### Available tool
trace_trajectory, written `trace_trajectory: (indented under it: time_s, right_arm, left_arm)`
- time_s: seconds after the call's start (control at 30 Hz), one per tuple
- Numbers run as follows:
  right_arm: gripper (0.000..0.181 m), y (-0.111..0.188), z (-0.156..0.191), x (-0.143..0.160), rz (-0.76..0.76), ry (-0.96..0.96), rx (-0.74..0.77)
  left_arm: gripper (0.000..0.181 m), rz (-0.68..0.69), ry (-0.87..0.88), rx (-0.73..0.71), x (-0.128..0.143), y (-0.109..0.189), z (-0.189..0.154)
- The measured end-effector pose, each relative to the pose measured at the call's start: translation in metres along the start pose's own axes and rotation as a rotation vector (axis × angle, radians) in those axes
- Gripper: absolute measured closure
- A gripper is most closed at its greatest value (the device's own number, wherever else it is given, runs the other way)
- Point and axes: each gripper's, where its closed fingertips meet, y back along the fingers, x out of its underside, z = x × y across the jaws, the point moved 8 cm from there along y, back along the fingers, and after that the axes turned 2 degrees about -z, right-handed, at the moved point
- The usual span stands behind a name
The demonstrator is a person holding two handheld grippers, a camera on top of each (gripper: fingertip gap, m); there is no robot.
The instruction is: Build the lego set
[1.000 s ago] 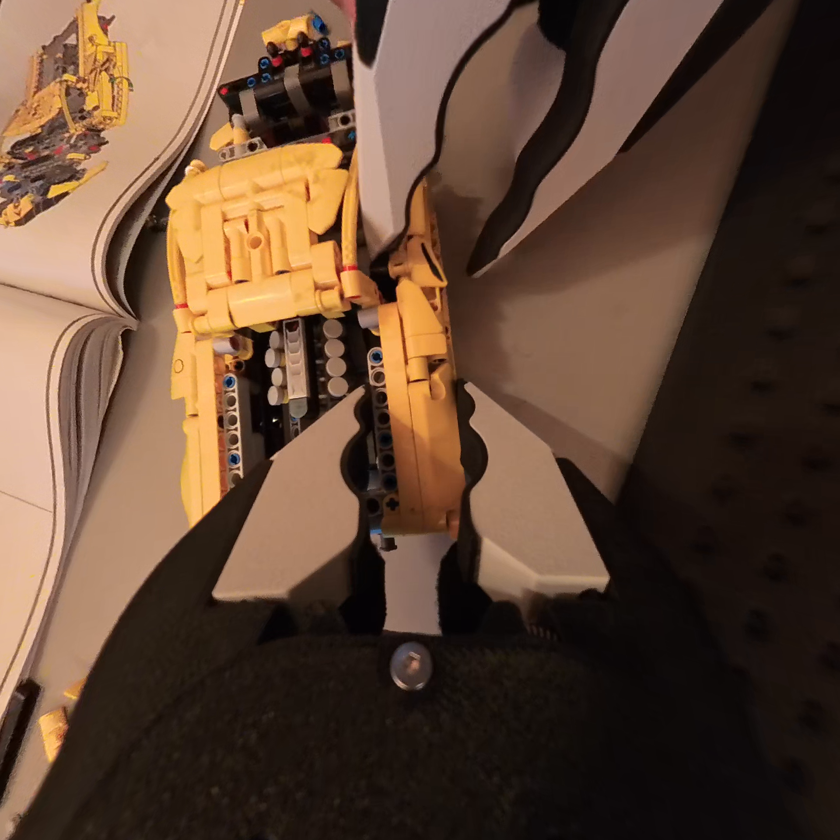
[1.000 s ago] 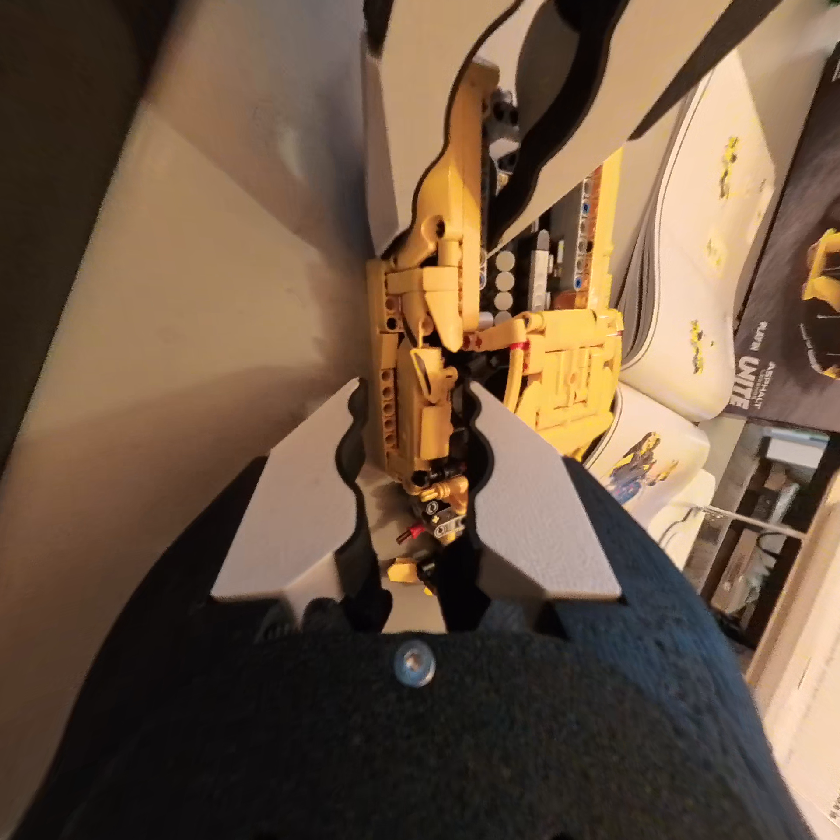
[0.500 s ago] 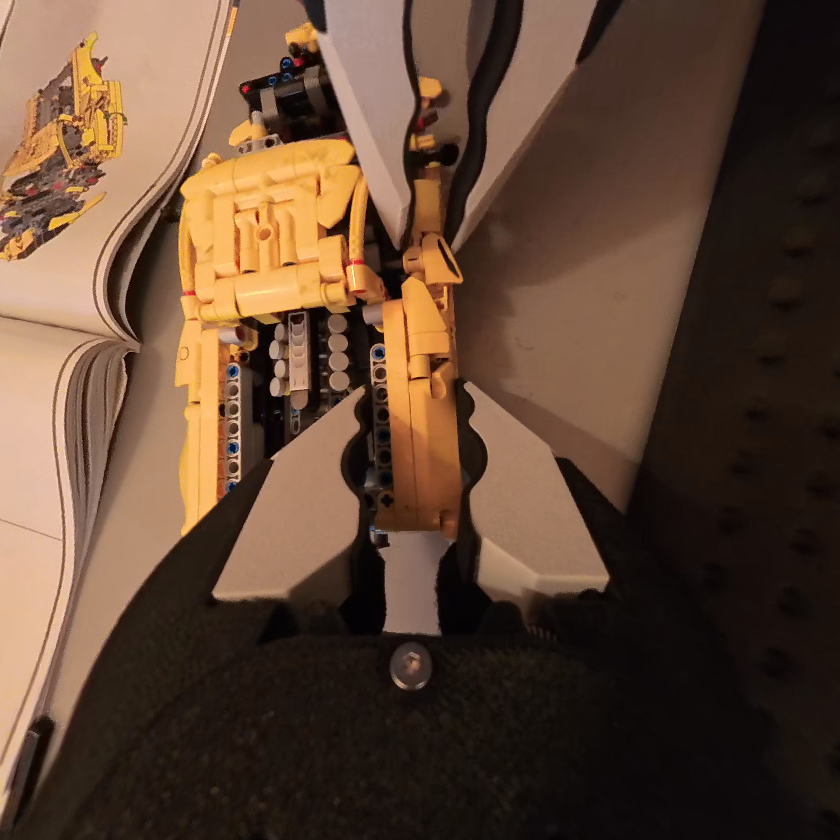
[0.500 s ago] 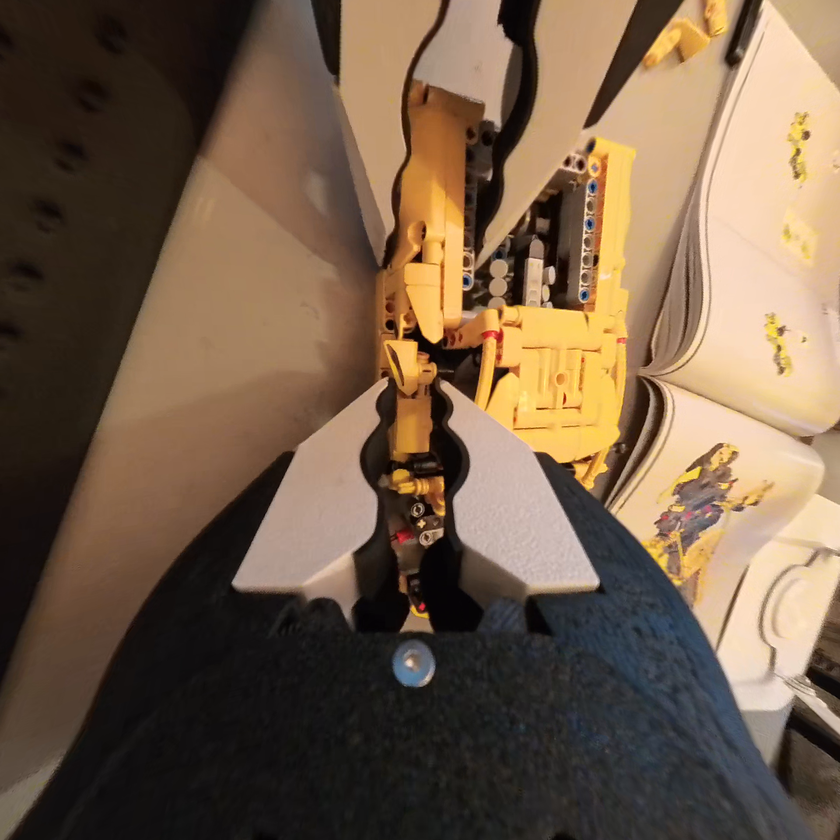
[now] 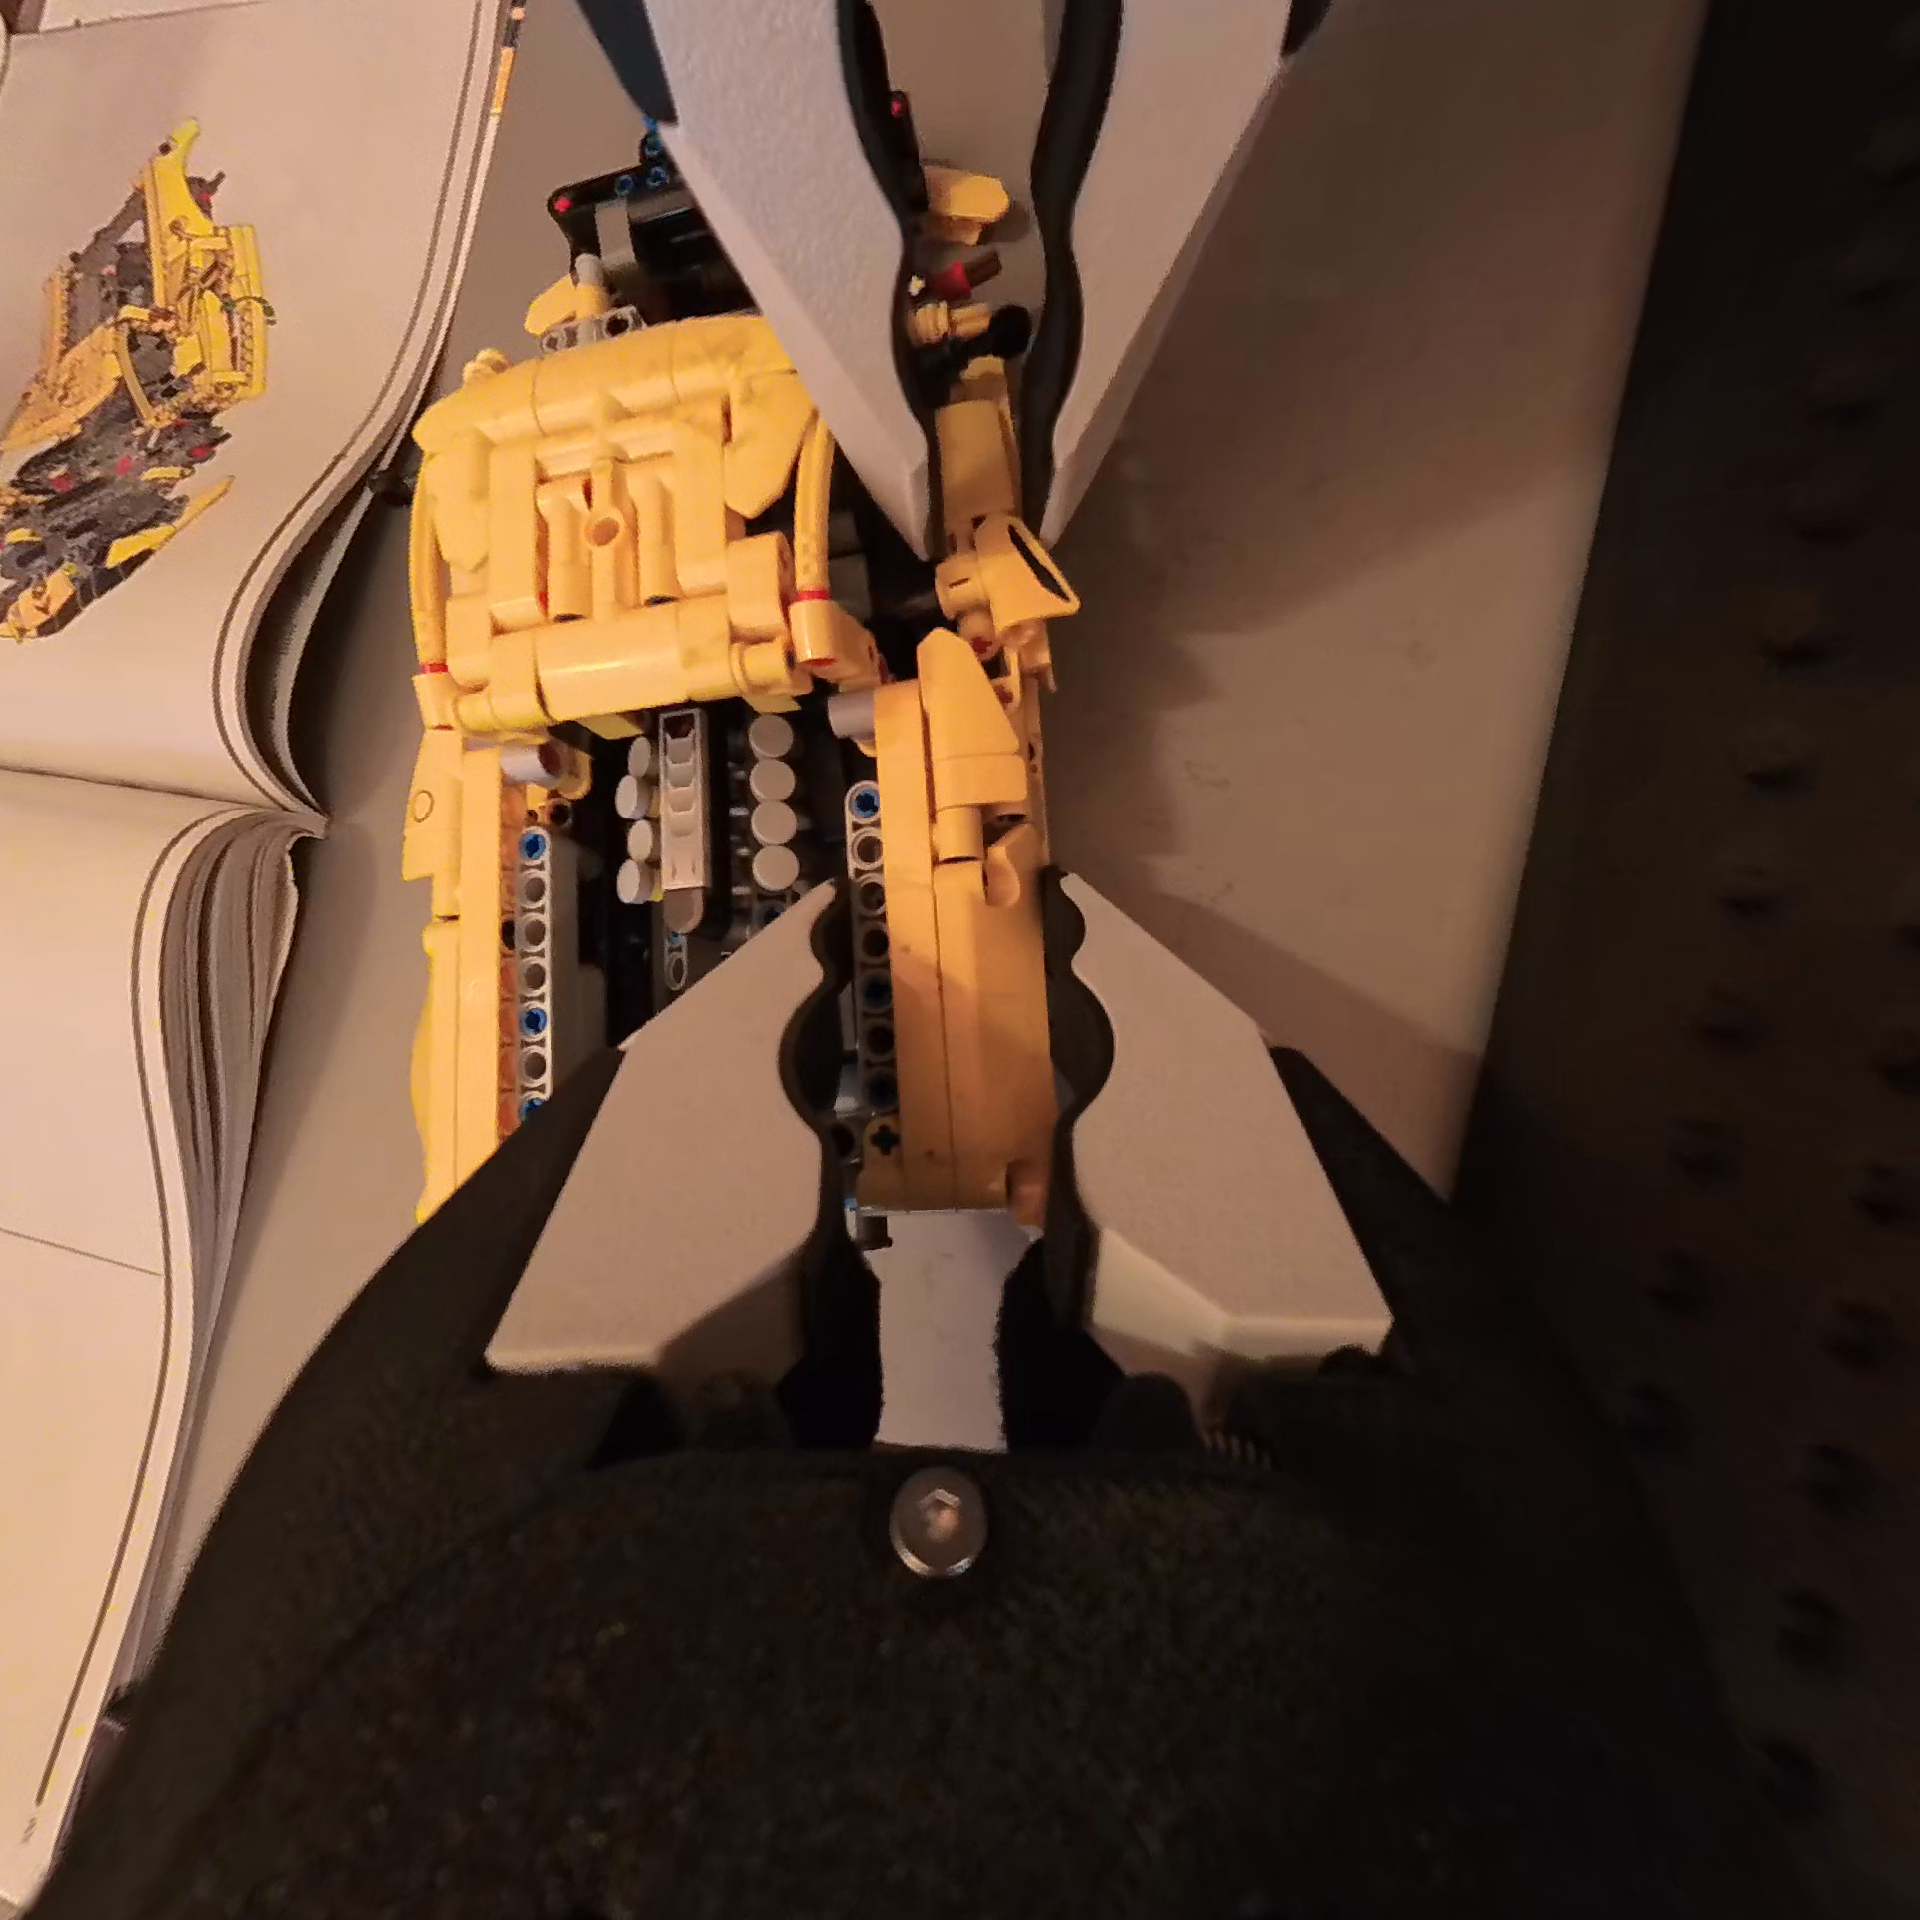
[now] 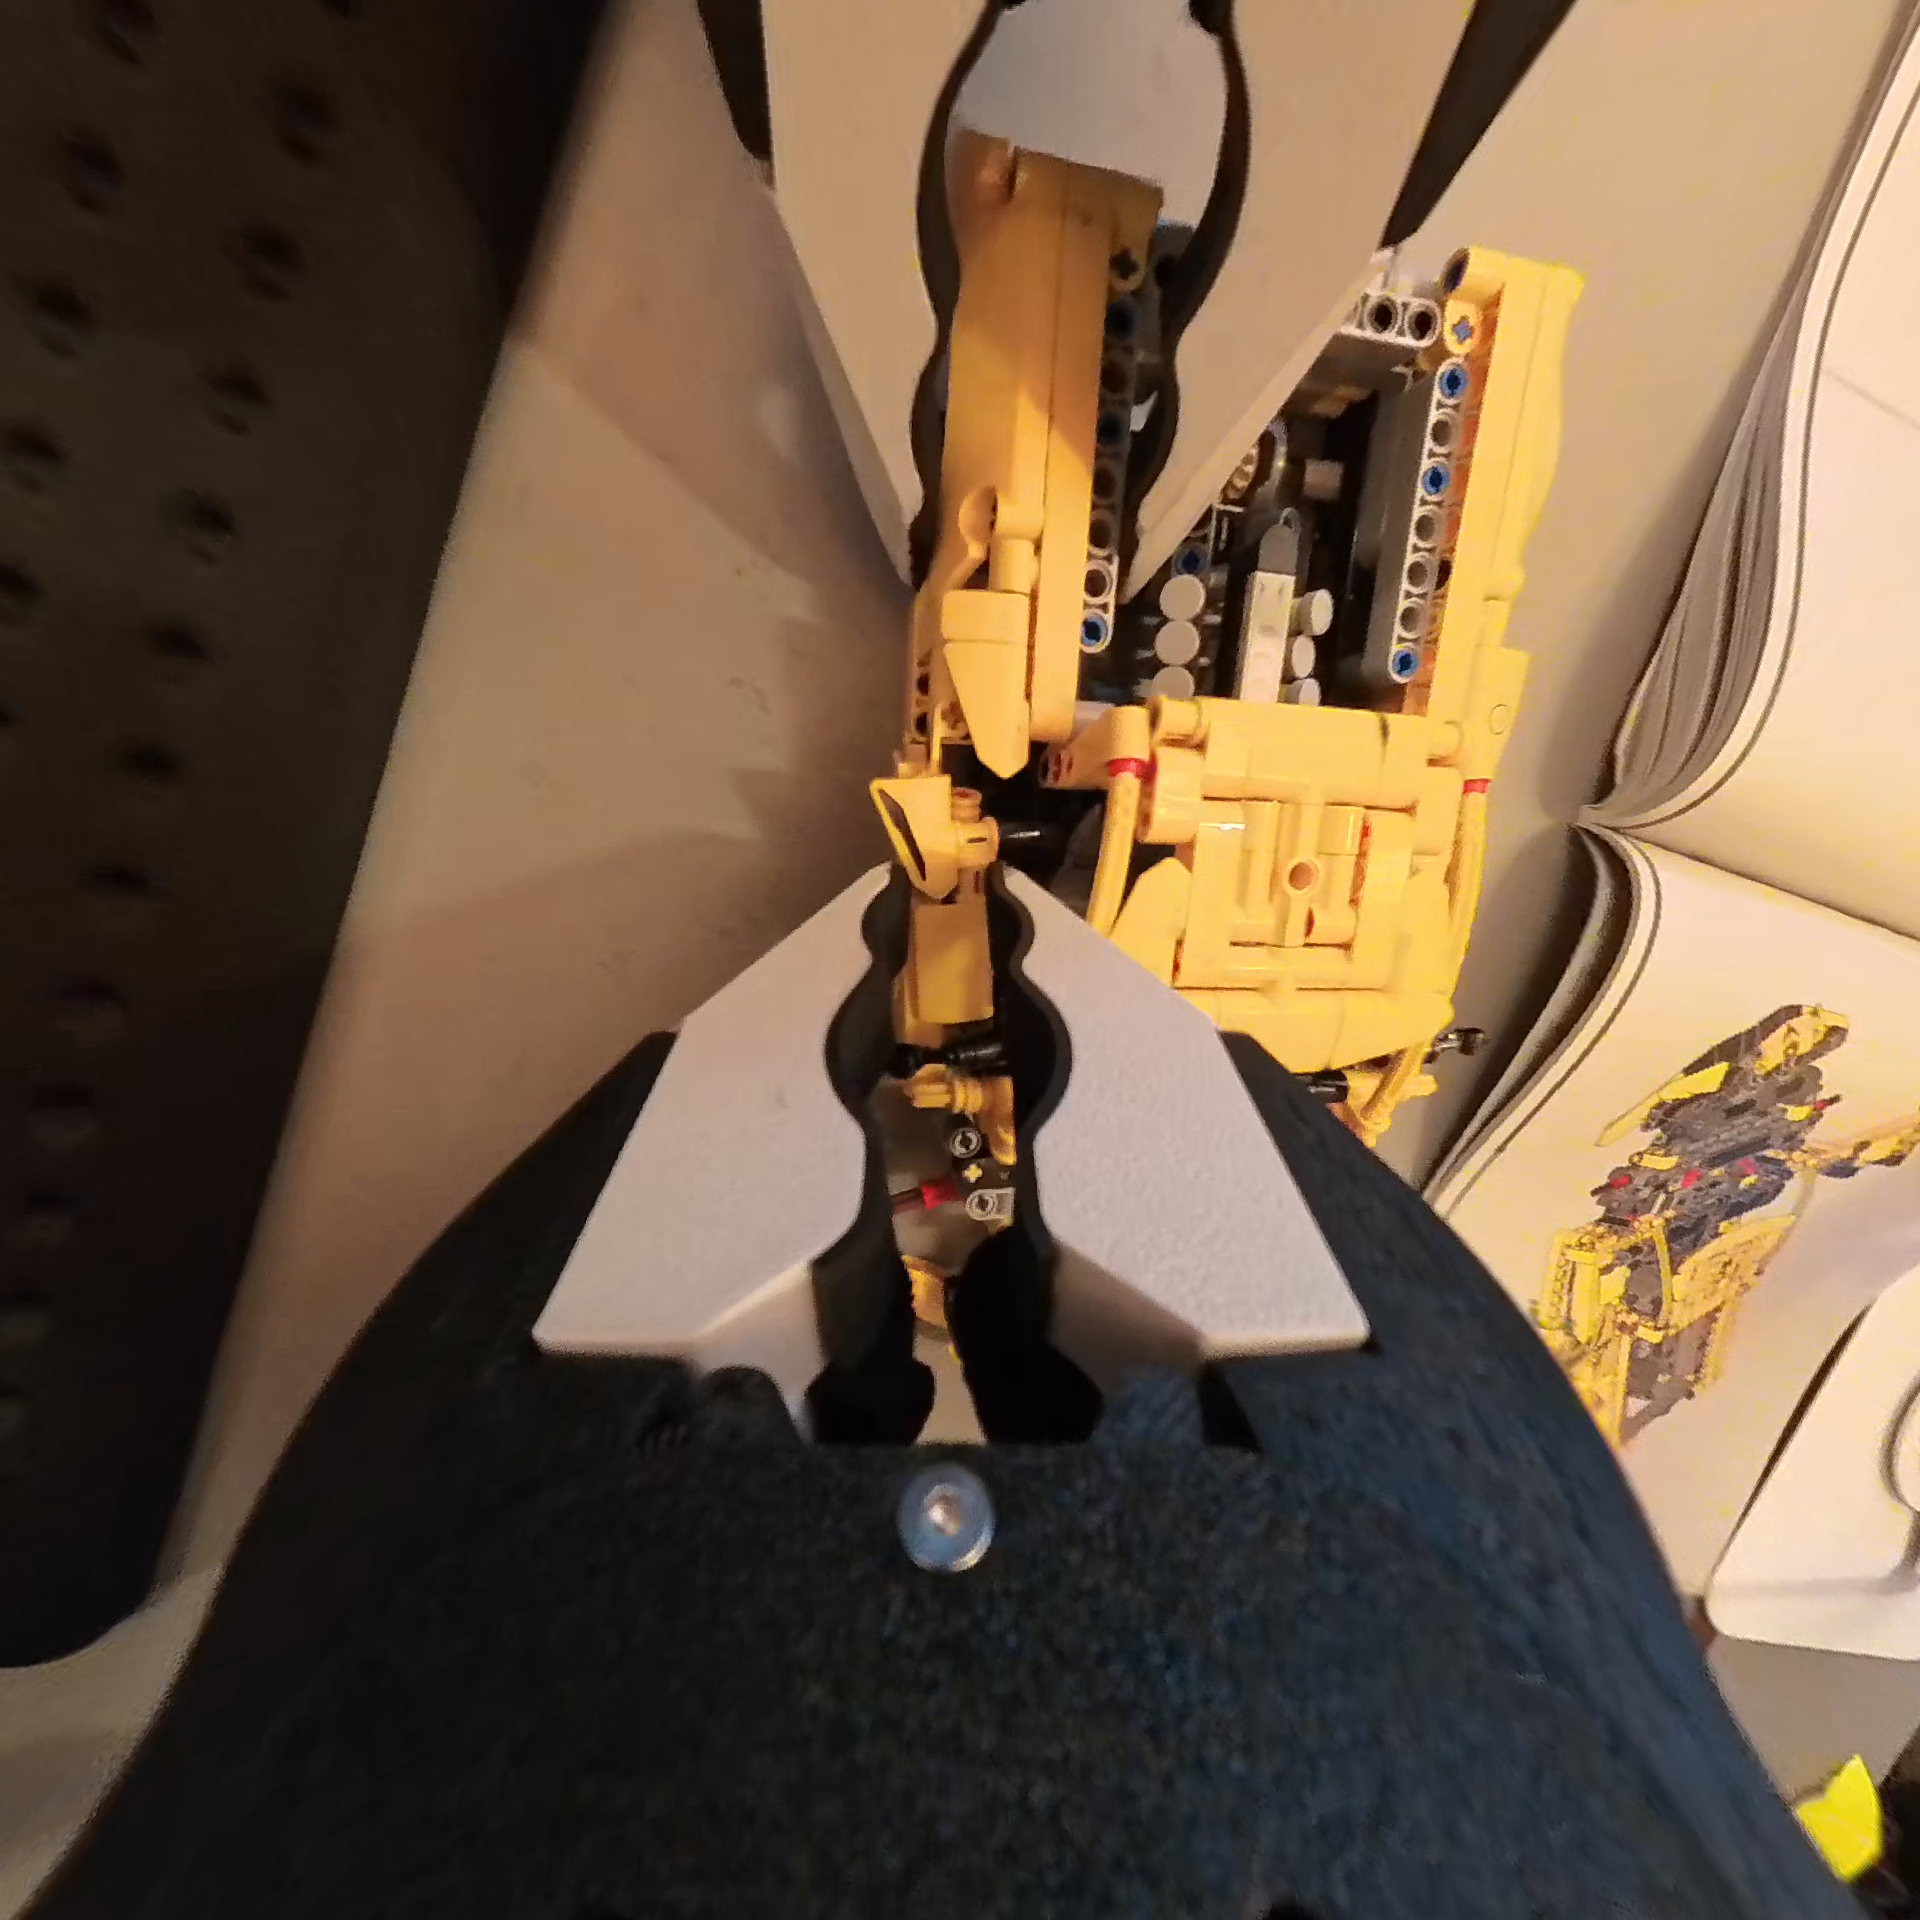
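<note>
A half-built yellow Technic vehicle (image 5: 623, 582) lies on the white table (image 5: 1299, 727), with grey and black beams showing inside. My left gripper (image 5: 940, 904) is shut on the yellow side panel (image 5: 966, 1018) at one end. My right gripper (image 6: 948, 894) faces it from the other end and is shut on a narrow yellow section (image 6: 945, 966) of the same side. A small yellow scoop-shaped piece (image 6: 920, 826) sits just past its tips. Each gripper also shows at the top of the other's view: the right gripper (image 5: 982, 530) and the left gripper (image 6: 1023, 571). The vehicle body (image 6: 1299, 862) lies to the right there.
An open instruction booklet (image 5: 125, 416) lies beside the model, also in the right wrist view (image 6: 1714, 1039). The table edge drops to a dark dotted surface (image 5: 1766, 935) on the other side. A loose bright yellow piece (image 6: 1839, 1808) lies at the lower right. Some 6 centimeters of space lies between my two pairs of fingers.
My right gripper has drawn back along the model's side toward its end, and its jaws have narrowed onto the thin yellow section. My left gripper keeps its hold.
</note>
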Motion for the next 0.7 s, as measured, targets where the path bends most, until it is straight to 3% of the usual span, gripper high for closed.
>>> trace_trajectory:
  time_s: [0.47,0.7]
  right_arm:
    - [0.165,0.003,0.001,-0.002,0.059,-0.109,0.061]
    - [0.16,0.05,-0.006,0.004,-0.185,-0.318,0.094]
  left_arm:
    - [0.145,0.005,0.031,-0.026,-0.003,-0.002,-0.002]
    - [0.145,-0.001,0.005,-0.019,0.0,-0.001,0.001]
